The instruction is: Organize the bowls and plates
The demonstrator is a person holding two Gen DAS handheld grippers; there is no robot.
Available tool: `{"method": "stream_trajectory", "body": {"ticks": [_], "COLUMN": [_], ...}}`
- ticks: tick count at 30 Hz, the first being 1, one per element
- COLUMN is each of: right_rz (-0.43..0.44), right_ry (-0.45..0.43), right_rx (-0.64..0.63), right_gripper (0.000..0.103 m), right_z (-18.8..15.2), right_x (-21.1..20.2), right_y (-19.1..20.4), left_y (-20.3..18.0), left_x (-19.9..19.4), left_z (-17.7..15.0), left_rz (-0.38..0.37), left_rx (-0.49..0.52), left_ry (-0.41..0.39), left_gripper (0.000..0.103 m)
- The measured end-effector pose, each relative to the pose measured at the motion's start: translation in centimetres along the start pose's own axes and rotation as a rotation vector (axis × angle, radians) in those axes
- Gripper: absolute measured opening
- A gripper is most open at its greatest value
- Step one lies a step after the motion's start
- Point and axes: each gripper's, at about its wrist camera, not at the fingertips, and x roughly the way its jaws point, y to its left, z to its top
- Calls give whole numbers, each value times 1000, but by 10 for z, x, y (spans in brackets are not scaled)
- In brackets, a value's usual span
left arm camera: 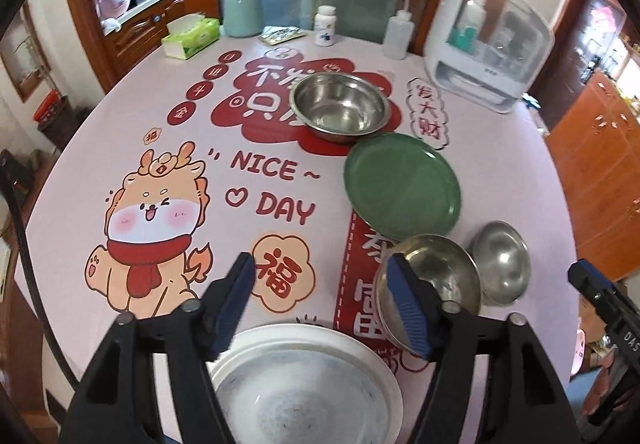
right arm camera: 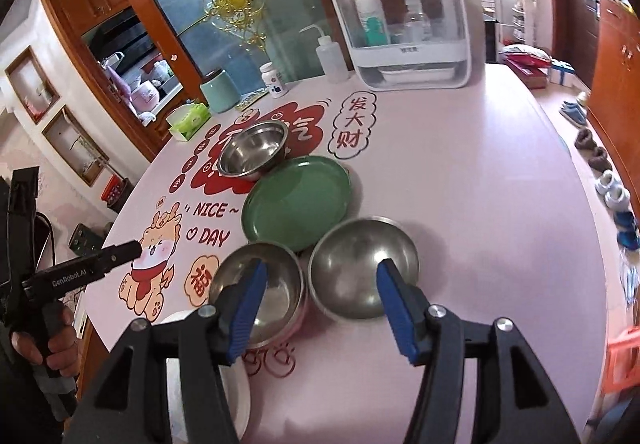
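Observation:
A large steel bowl (left arm camera: 339,107) (right arm camera: 254,153) sits far on the table. A green plate (left arm camera: 402,191) (right arm camera: 298,201) lies just in front of it. Two small steel bowls stand side by side nearer: one on the left (left arm camera: 444,276) (right arm camera: 276,284) and one on the right (left arm camera: 502,262) (right arm camera: 362,264). A white plate (left arm camera: 304,384) (right arm camera: 240,392) lies at the near edge. My left gripper (left arm camera: 324,284) is open and empty above the white plate. My right gripper (right arm camera: 320,296) is open and empty, hovering over the two small bowls.
At the table's back stand a white clear-lidded storage box (left arm camera: 488,43) (right arm camera: 404,23), a squeeze bottle (left arm camera: 398,31), a pill bottle (left arm camera: 325,25), a mint canister (left arm camera: 242,13) and a tissue box (left arm camera: 191,37). Shoes (right arm camera: 608,183) lie on the floor at the right.

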Motion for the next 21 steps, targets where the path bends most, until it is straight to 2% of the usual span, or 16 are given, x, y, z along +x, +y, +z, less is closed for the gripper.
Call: {"method": "stream_trajectory", "body": {"ticks": [9, 14, 21], "right_rz": [32, 49, 90], "right_ry": [25, 68, 144], "right_rx": [-16, -49, -41], "right_gripper": [58, 58, 58], "right_z": [43, 62, 67], "right_x": [46, 73, 115], "right_y": [-15, -17, -24], "left_y": [-5, -10, -11], "left_x": [35, 54, 84], "left_z": [32, 50, 66], "left_rz": [59, 74, 53], "left_rx": [-59, -68, -87], "left_ry": [21, 23, 34], "left_gripper": [71, 71, 71]}}
